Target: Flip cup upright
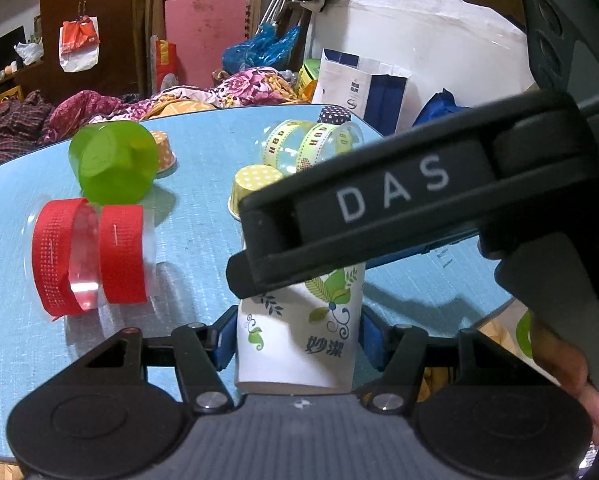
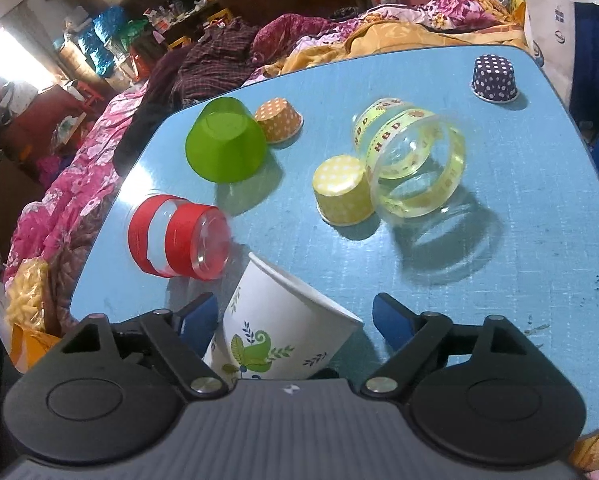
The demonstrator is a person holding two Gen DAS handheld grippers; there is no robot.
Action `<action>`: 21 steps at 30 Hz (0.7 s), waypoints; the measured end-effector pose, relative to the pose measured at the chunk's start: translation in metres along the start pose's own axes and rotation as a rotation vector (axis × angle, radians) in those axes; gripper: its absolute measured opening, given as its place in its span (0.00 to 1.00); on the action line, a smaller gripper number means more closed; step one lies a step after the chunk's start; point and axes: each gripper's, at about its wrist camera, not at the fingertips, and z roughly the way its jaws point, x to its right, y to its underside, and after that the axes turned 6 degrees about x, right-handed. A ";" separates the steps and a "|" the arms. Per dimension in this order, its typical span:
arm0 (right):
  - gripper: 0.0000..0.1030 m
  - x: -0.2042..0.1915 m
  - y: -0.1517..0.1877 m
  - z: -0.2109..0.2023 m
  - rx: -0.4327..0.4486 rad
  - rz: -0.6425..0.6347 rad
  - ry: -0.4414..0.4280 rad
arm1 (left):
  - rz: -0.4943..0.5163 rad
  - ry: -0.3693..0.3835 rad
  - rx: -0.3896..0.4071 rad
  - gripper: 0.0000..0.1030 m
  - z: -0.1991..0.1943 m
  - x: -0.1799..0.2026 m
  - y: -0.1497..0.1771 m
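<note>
A white paper cup with a green leaf print (image 1: 299, 336) sits between the blue pads of my left gripper (image 1: 295, 336), which is shut on it above the blue table (image 1: 203, 240). The right gripper's black body crosses over the cup's far end in the left wrist view. In the right wrist view the same cup (image 2: 275, 324) is tilted, its open rim pointing away, between the wide-apart blue pads of my right gripper (image 2: 295, 320), which is open around it.
On the table lie a clear cup with red tape (image 2: 179, 236), a green cup (image 2: 225, 140), an orange dotted cup (image 2: 279, 118), a yellow dotted cup (image 2: 341, 188), a clear cup with yellow tape (image 2: 411, 160) and a purple dotted cup (image 2: 493, 78). Bedding lies beyond.
</note>
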 end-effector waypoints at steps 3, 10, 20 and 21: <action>0.87 0.002 0.001 0.000 -0.008 0.014 -0.022 | 0.004 -0.002 0.005 0.62 -0.001 0.001 0.000; 0.86 0.002 0.000 0.006 -0.018 0.039 -0.023 | 0.019 0.001 -0.008 0.62 0.006 0.005 0.001; 0.81 -0.007 0.000 0.008 -0.027 0.000 -0.012 | 0.018 0.011 -0.013 0.67 0.005 0.002 0.002; 0.81 -0.007 -0.001 0.007 -0.015 -0.001 -0.007 | 0.019 0.017 -0.014 0.69 0.004 0.002 0.003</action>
